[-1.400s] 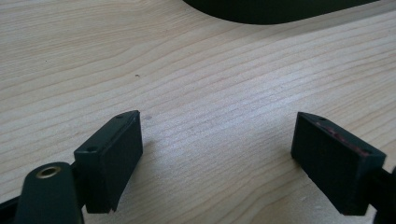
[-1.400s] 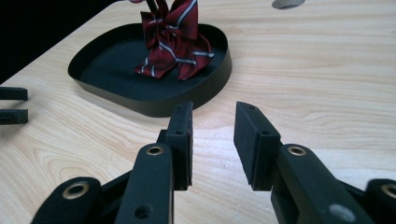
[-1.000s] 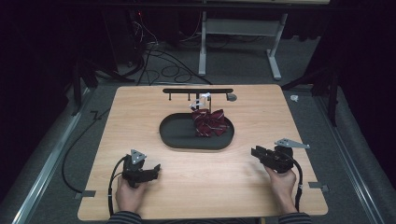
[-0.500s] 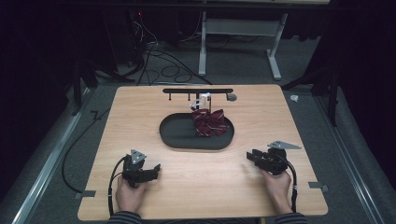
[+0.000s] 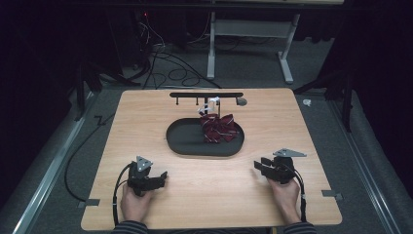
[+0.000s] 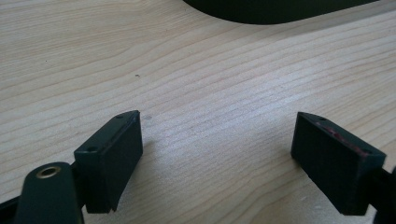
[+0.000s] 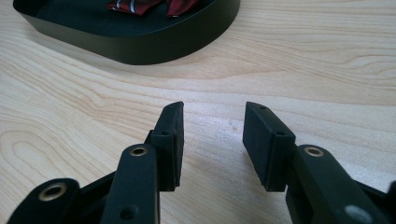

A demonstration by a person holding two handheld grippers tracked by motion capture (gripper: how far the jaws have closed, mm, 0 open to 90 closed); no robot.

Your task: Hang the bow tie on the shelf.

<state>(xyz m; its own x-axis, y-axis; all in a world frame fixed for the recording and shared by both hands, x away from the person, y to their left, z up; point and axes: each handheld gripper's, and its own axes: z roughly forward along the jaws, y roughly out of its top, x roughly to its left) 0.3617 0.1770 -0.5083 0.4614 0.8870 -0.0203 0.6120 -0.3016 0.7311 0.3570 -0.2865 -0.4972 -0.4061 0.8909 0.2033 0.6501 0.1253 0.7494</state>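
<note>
The left gripper sat in the lower left of the high view, resting low over the wooden table with a hand behind it. Its jaws stood wide apart with bare wood between them, as its own view showed, so it gripped nothing.

The right gripper lay in the lower right of the high view, held by the other hand and pointing toward the middle of the frame. Its jaws had just been opening, and in its own view they stood parted over bare wood, nothing between them.

The black oval tray sat at the centre of the high view, near both grippers but touching neither. A dark red striped cloth lay crumpled in the tray's right half. In the right gripper view the tray's wall filled the upper left, with a strip of the cloth at the top edge. A black rack stood just above the tray in the high view.
</note>
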